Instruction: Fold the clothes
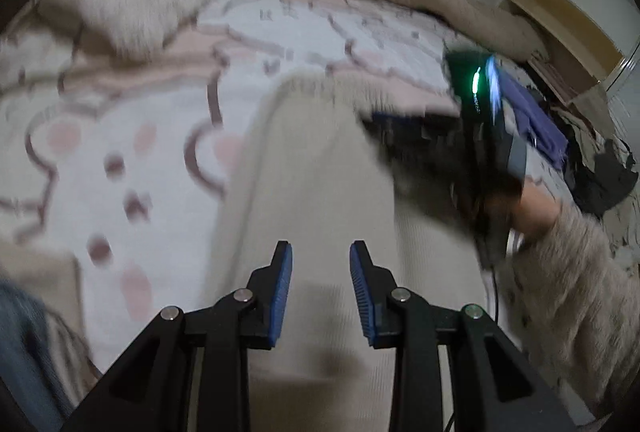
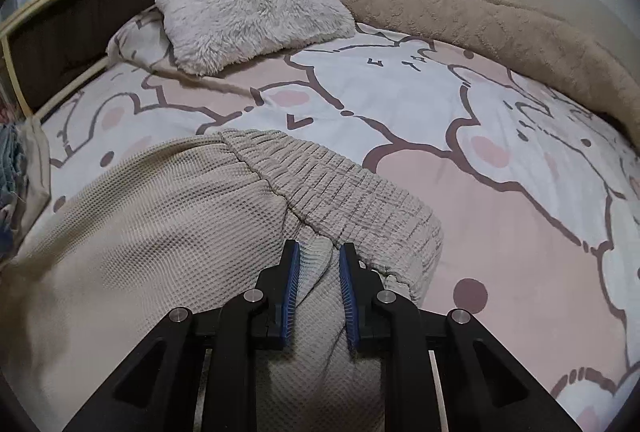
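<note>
A beige waffle-knit garment (image 2: 160,224) with a ribbed waistband (image 2: 340,184) lies on the bed. In the right wrist view my right gripper (image 2: 319,252) is shut on a bunched fold of it just below the waistband. In the blurred left wrist view my left gripper (image 1: 321,252) hovers open over the same garment (image 1: 312,160), with nothing between its fingers. To its right the right gripper's black housing (image 1: 476,100) shows a green light. A hand in a fuzzy sleeve (image 1: 568,272) holds it.
The bed sheet (image 2: 480,192) has a pink and white cartoon print. A fluffy white pillow (image 2: 244,4) and a tan blanket (image 2: 480,0) lie at the far side, against a dark headboard (image 2: 60,44). Purple and dark clothes (image 1: 540,120) are piled at the right, denim (image 2: 10,160) at the left.
</note>
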Available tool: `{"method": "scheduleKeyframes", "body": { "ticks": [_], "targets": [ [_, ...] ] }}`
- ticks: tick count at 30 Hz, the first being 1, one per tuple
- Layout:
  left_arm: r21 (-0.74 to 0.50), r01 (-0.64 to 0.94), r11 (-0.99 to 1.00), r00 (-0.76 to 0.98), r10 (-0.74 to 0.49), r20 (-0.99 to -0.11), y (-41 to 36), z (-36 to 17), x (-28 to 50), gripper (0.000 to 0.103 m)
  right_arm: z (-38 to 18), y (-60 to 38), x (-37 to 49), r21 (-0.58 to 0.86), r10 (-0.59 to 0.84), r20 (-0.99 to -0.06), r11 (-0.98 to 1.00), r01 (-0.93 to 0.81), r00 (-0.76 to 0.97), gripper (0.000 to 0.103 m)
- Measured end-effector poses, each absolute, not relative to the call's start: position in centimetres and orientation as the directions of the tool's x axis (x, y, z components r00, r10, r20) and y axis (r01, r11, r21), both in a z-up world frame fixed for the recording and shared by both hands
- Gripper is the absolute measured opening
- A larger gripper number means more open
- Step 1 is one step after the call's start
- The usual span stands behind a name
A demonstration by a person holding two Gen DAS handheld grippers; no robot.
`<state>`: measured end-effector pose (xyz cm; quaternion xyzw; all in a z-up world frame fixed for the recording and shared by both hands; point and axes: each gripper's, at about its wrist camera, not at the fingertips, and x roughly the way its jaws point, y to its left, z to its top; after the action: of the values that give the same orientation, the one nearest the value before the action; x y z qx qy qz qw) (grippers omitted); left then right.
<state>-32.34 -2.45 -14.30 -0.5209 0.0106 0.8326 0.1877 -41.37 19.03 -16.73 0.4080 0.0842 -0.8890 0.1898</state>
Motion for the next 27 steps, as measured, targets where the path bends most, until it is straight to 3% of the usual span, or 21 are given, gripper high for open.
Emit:
{"method": "scheduleKeyframes", "body": {
  "ticks": [5, 8, 12, 18, 22, 27],
  "targets": [
    [-0.120, -0.183, -0.976, -0.398, 0.185, -0.899, -7.4, -15.9, -32.4, 0.027, -16.2, 19.0, -41.2, 0.006, -0.253, -0.771, -0.920, 0.391, -0.584, 0.019],
    [-0.216, -0.104, -0.971, -0.444, 0.240, -0.864, -10.3, -13.4, -31.5, 0.026, -15.3, 19.1, -40.9, 0.010, -0.250, -0.786, -0.919, 0.394, -0.565, 0.019],
    [-0.281, -0.115, -0.953, -0.506, 0.300, -0.809, -11.0, -9.6, -26.4, 0.026, -11.3, 20.4, -36.1, 0.046, -0.308, -0.729, -0.913, 0.406, -0.611, 0.019],
    [-0.355, -0.037, -0.934, -0.474, 0.329, -0.817, -11.1, -11.7, -16.9, 0.026, -10.3, 19.9, -24.0, 0.120, -0.419, -0.750, -0.848, 0.516, -0.513, 0.019],
    [-0.234, 0.008, -0.972, -0.452, 0.205, -0.868, -11.2, -15.4, -12.5, 0.026, -12.5, 18.0, -17.1, 0.206, -0.490, -0.782, -0.787, 0.582, -0.385, 0.019],
    [-0.153, -0.018, -0.988, -0.511, 0.140, -0.848, -11.1, -15.8, -9.9, 0.026, -16.4, 17.6, -11.1, 0.139, -0.384, -0.866, -0.801, 0.582, -0.322, 0.019]
  ]
}}
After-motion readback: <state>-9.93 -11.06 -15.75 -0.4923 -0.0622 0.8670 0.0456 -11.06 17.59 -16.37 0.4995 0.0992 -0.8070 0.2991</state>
